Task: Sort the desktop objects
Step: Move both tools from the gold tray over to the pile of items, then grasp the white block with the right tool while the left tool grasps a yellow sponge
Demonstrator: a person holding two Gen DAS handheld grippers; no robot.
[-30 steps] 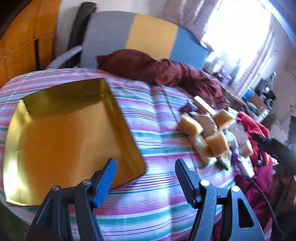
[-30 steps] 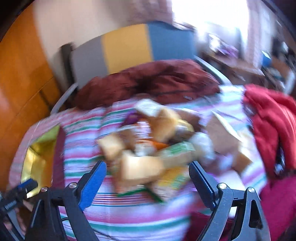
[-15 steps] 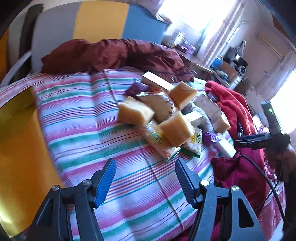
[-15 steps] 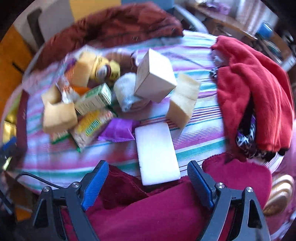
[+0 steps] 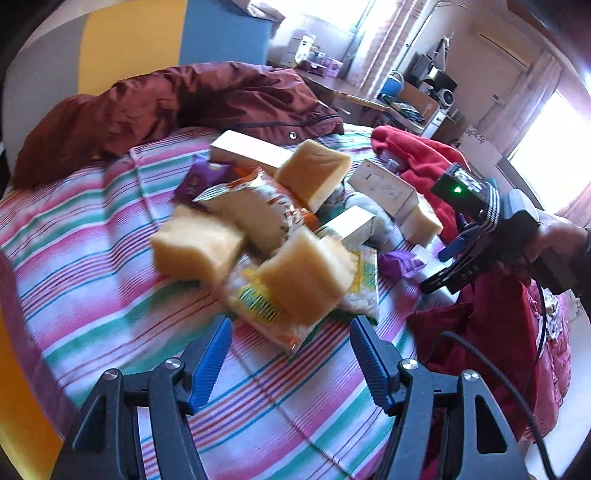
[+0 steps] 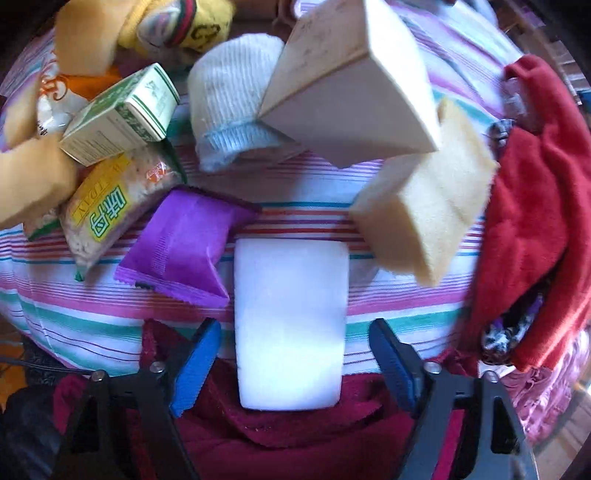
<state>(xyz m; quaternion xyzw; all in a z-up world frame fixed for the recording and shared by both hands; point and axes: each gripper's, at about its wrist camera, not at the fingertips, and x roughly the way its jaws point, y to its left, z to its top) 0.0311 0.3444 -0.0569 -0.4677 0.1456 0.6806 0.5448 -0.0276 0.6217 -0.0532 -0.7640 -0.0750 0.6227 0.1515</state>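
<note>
A pile of objects lies on the striped cloth (image 5: 110, 258): yellow sponges (image 5: 306, 277), snack packets (image 5: 258, 299), boxes and a purple packet (image 6: 181, 247). My left gripper (image 5: 290, 354) is open, just short of a sponge and a snack packet. My right gripper (image 6: 295, 354) is open, its jaws either side of the near end of a white flat block (image 6: 291, 321). The right gripper also shows in the left wrist view (image 5: 448, 264). A beige box (image 6: 351, 85), a green-and-white carton (image 6: 122, 114) and a white sock (image 6: 229, 99) lie beyond the block.
A gold tray (image 5: 18, 398) shows at the left edge. A maroon jacket (image 5: 177, 99) lies at the back, red clothes (image 6: 532, 192) on the right, dark red cloth (image 6: 295, 432) under the right gripper. A chair (image 5: 147, 33) stands behind.
My left gripper swung right from the gold tray to the pile and closed in on the sponge. My right gripper moved right and down over the white block.
</note>
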